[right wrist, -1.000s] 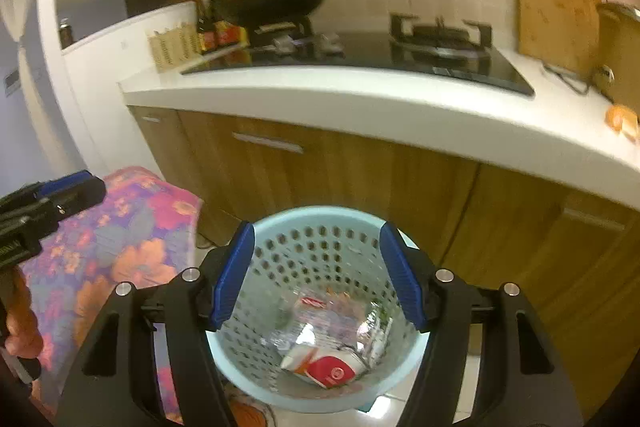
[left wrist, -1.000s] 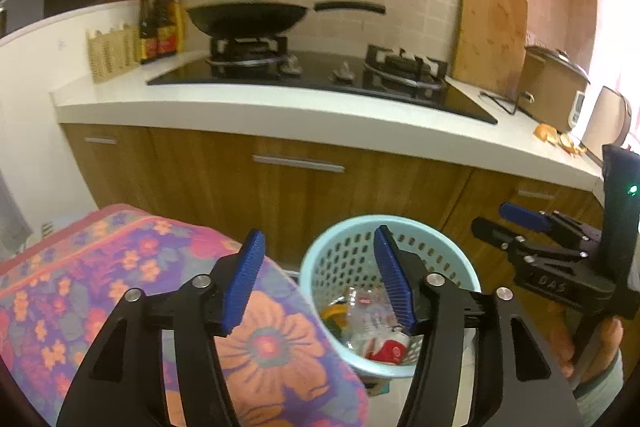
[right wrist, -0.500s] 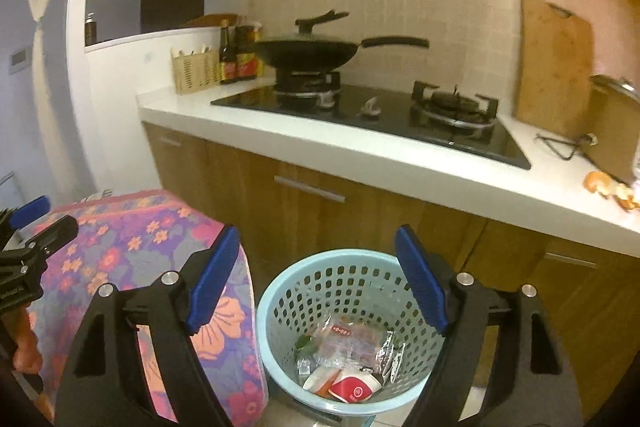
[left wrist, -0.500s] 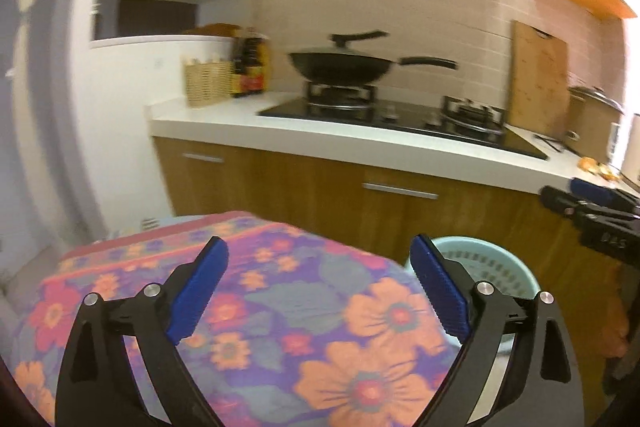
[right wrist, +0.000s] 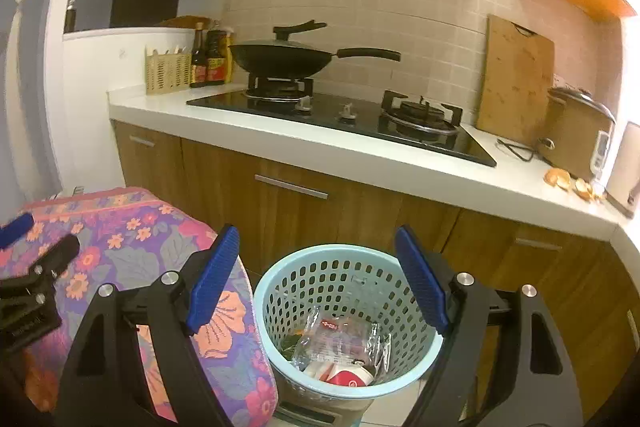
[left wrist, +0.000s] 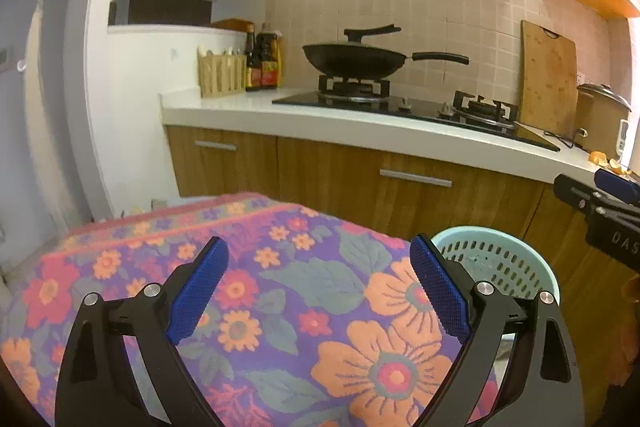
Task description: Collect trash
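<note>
Holding nothing, left gripper (left wrist: 316, 291) and right gripper (right wrist: 316, 281) stood spread above pale-blue perforated plastic basket (right wrist: 400, 371); crumpled wrappers (right wrist: 340, 343) lay inside it. No loose trash seen; likely nearly done.

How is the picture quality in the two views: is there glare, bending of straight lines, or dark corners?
Left wrist view: strong glare washes out the far right edge near the rice cooker; the counter edge curves from the fisheye lens; corners are black. Right wrist view: the same white glare at the right by the orange peel, tile lines bow, and the basket is sharp.
</note>
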Motion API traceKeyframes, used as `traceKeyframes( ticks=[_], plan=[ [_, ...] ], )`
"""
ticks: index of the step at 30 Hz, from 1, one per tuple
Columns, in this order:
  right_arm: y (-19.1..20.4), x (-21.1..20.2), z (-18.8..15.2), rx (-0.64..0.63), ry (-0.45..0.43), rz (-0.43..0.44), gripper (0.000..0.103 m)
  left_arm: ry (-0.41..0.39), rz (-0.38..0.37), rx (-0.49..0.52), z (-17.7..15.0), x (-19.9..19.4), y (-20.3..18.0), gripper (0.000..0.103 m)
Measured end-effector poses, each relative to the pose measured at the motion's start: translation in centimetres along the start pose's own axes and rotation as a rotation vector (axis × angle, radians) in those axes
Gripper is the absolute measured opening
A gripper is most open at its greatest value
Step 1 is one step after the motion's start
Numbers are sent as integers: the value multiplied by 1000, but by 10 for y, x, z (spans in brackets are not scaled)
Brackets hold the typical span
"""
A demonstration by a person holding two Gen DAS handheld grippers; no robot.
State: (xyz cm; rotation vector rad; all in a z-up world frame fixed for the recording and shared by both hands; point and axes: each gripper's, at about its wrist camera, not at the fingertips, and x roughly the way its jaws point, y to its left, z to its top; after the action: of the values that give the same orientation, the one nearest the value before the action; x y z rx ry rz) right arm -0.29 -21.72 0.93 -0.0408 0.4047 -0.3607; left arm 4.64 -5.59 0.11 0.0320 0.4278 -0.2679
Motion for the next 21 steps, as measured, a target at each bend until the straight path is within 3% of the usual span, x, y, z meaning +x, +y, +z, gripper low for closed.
traceKeyframes(
  ticks=[4,21],
  plan=[
    [0,1,-6,-8,-14,-47,76,22,-3,-16,-7,4,1,89],
    [-9,8,-15,8,11,-41,77,36,-9,14,-15,8,-8,90]
  ],
)
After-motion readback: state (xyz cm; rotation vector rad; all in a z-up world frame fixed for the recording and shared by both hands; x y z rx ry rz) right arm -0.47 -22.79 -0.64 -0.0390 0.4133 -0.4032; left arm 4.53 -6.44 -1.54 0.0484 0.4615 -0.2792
